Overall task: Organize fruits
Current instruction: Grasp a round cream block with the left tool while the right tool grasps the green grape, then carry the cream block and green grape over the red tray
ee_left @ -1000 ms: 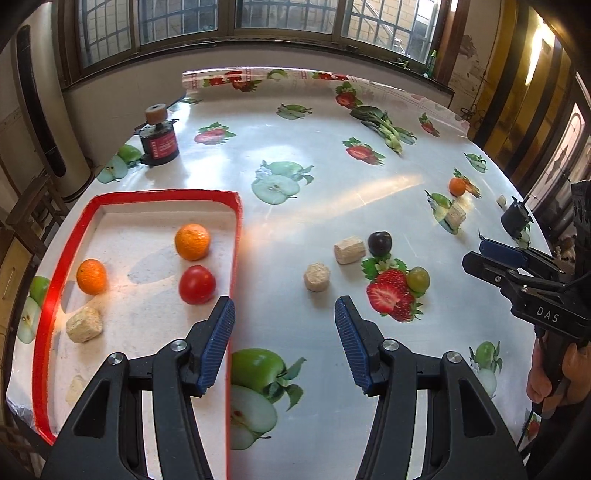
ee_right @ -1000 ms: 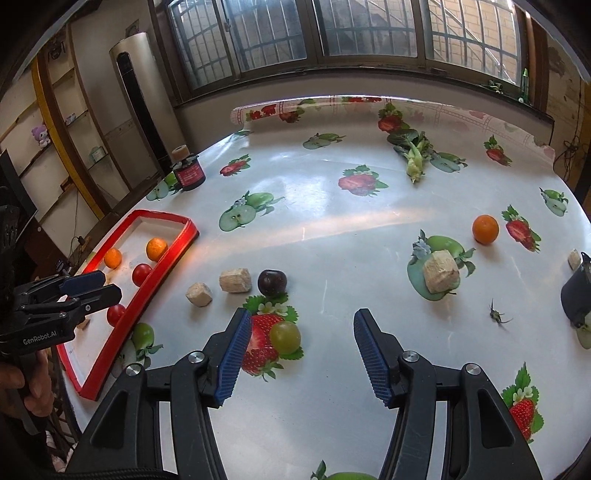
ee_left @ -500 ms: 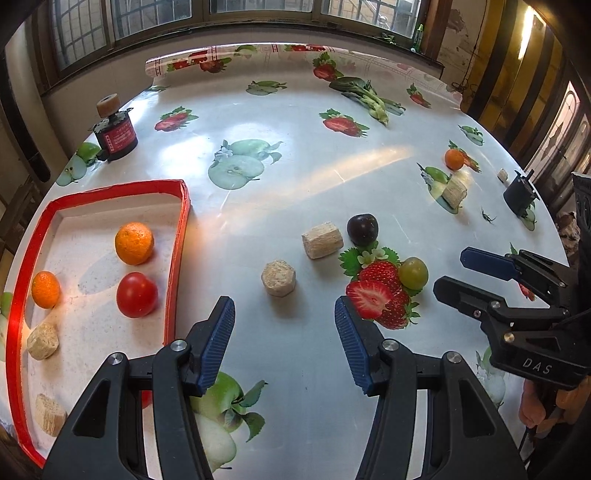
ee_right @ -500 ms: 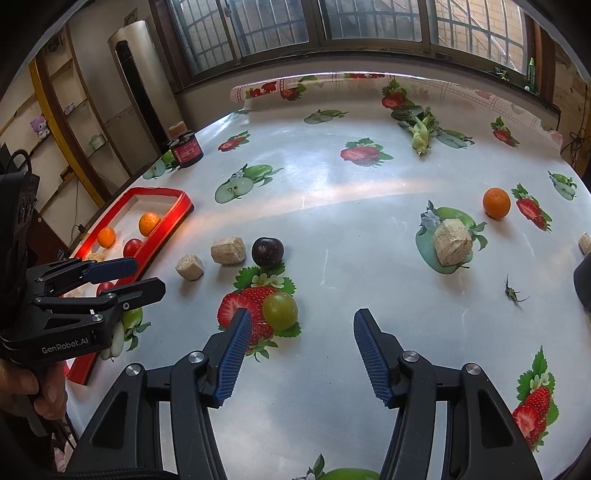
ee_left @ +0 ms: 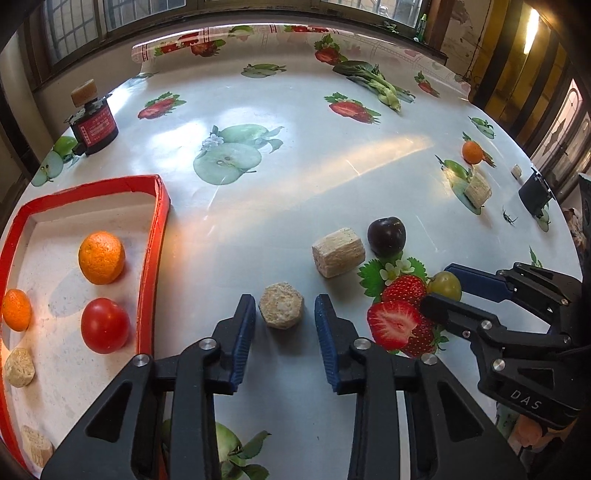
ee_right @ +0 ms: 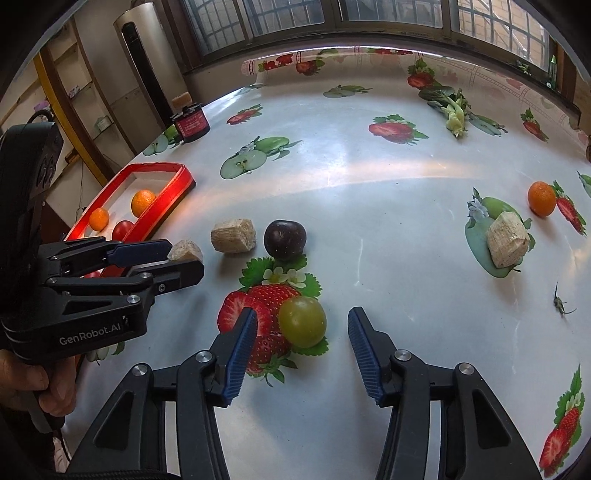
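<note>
Fingers (ee_left: pixel 246 334) of the left gripper (ee_left: pixel 284 325) are being closed around the hexagonal block (ee_left: pixel 281 310) now framed between them, pads not yet touching. Same for the right gripper (ee_right: pixel 301 341): the green grape (ee_right: pixel 302 321) is now bracketed, not yet squeezed, so two pickups for the red tray (ee_left: pixel 153 236) look underway.

Barred windows (ee_right: pixel 388 18) along the far wall, daylight entering; tall standing air conditioner (ee_right: pixel 147 62) in the corner; yellow-framed wall shelves (ee_right: pixel 74 107); fruit-print tablecloth (ee_left: pixel 295 192) glaring.
</note>
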